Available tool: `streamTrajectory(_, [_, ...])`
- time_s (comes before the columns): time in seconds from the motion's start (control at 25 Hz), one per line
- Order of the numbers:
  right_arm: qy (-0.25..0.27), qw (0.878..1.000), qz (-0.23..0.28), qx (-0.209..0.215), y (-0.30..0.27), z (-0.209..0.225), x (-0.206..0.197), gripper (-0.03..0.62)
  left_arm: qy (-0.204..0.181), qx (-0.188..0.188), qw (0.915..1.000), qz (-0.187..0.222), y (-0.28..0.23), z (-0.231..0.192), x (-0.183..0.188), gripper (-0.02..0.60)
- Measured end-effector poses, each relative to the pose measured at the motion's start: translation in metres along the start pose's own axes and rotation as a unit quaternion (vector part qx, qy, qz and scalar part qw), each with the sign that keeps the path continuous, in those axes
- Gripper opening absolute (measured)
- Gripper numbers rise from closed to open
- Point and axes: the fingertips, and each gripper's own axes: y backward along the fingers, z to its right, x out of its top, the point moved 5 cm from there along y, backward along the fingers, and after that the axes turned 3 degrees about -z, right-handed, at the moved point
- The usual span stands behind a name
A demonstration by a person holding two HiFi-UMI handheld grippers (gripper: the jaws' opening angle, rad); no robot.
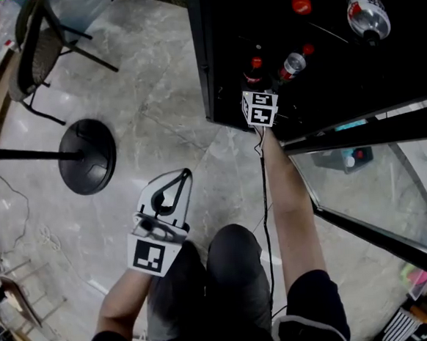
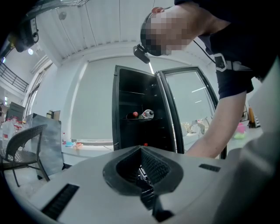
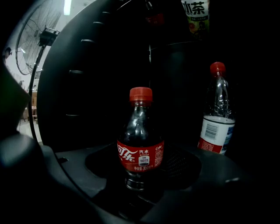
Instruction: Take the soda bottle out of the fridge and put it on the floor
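Black sleeves [image 1: 317, 298]; dark trousers [image 1: 234, 264]; white left tongs [image 1: 184, 176].

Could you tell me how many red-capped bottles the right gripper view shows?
2: the cola bottle between the jaws, and a clear bottle behind it to the right. Darkness may hide more.

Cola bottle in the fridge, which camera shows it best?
Right gripper view: the cola bottle stands upright and centred, red cap and label plain. Head view catches only its cap and shoulders from above. Left gripper view shows the fridge far off, the bottle too small to identify.
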Motion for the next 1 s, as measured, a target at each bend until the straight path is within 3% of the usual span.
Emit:
streamTrajectory(0.32, [0.006, 0.999, 0.027, 0.020, 0.035, -0.002, 0.016, 0.313, -0.004, -0.009, 1.0000, -0.002, -0.001, 0.004, -0.002, 0.021])
streamTrajectory(0.56, [0.017, 0.997, 0.046, 0.062, 0.096, -0.022, 0.012, 0.313, -0.008, -0.017, 0.9998, -0.002, 0.000, 0.003, 0.000, 0.021])
streamTrajectory(0.76, [0.012, 0.994, 0.049, 0.101, 0.146, -0.043, -0.018, 0.313, -0.012, -0.024, 0.9996, 0.001, -0.006, 0.003, -0.007, 0.021])
streamTrajectory(1.0, [0.009, 0.990, 0.028, 0.136, 0.187, -0.068, -0.081, 0.313, -0.017, -0.029, 0.9994, 0.006, -0.013, 0.003, -0.022, 0.021])
